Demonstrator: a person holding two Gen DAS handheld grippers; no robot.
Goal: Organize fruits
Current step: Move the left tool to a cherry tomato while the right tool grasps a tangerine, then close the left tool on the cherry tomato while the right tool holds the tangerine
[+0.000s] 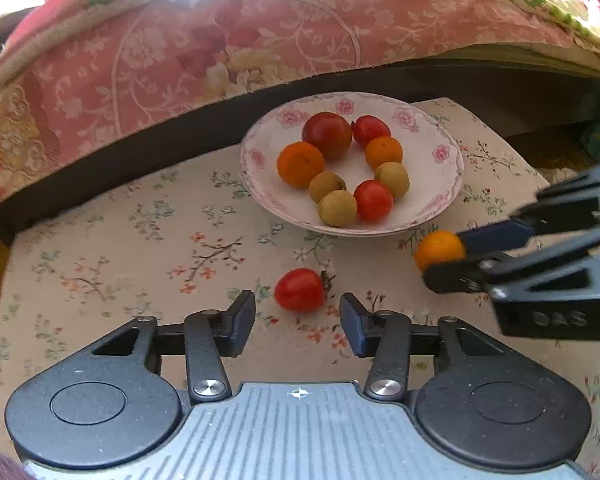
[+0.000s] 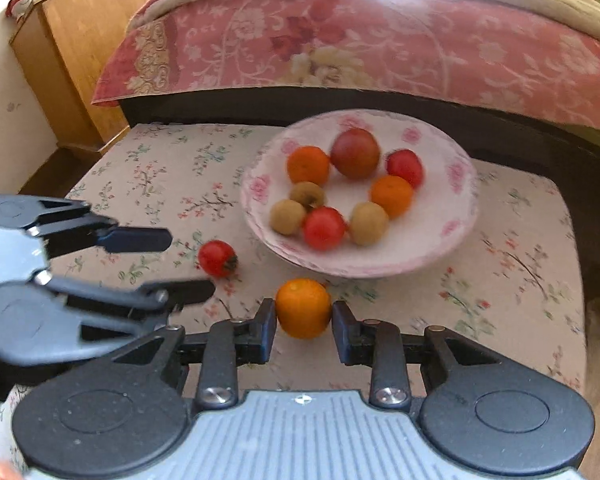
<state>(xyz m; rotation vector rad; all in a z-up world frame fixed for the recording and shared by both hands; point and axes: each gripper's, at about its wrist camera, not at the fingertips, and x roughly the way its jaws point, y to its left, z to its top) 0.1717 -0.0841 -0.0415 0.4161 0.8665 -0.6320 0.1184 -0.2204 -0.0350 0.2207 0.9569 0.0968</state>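
Left gripper (image 1: 298, 312): jaws apart, empty, poised low over the floral cloth (image 1: 120, 248) with the loose red tomato (image 1: 300, 290) lying just ahead of the gap, not yet between the pads. Likely trouble here: round, smooth fruit, free to roll; a pad nudging one side first could send it away across the cloth or off the edge. Closing too hard could split the skin; stem end facing right, so an off-centre pinch could slip.

Further right, plate (image 1: 260, 160) holding eight fruits in a ring: dark red, red, orange and brownish-green ones, centre bare. Shallow rim, crowded ring; a fruit dropped from height could knock a neighbour out or bounce over the rim.

Right gripper (image 2: 303, 322): clamped on the orange fruit (image 2: 303, 308), pads pressing both flanks, just in front of the plate's near rim. Grip sits near the fingertips, so a twist or jolt could squeeze the fruit forward and out. Both grippers close together too; could collide on converging paths toward the plate.
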